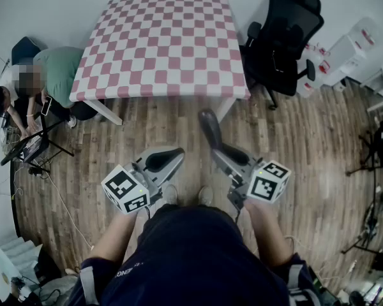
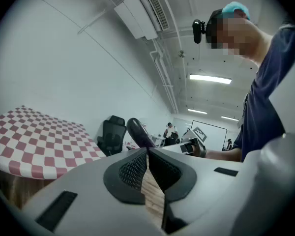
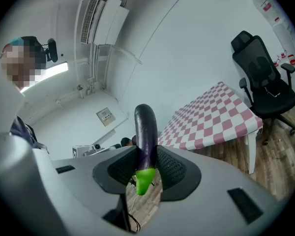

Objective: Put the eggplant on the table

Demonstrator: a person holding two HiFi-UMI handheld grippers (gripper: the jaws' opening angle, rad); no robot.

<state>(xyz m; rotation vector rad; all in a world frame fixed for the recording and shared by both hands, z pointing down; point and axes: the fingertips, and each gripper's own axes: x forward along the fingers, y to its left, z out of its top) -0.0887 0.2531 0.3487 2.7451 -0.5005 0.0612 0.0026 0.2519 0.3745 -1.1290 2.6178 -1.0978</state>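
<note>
A dark purple eggplant (image 3: 145, 136) with a green stem end stands upright between the jaws of my right gripper (image 3: 146, 154), which is shut on it. In the head view the eggplant (image 1: 210, 128) sticks forward out of the right gripper (image 1: 225, 152), over the wooden floor just short of the table's near edge. The table (image 1: 159, 43) has a pink and white checked cloth with nothing on it. My left gripper (image 1: 161, 160) is held level beside the right one, its jaws shut and empty (image 2: 147, 154). The eggplant (image 2: 139, 132) also shows past the left jaws.
A black office chair (image 1: 282, 37) stands right of the table. A person (image 1: 45, 81) crouches on the floor at the left by a stand and cables (image 1: 32, 152). White boxes (image 1: 345, 50) sit at the far right. Wooden floor (image 1: 306, 145) surrounds me.
</note>
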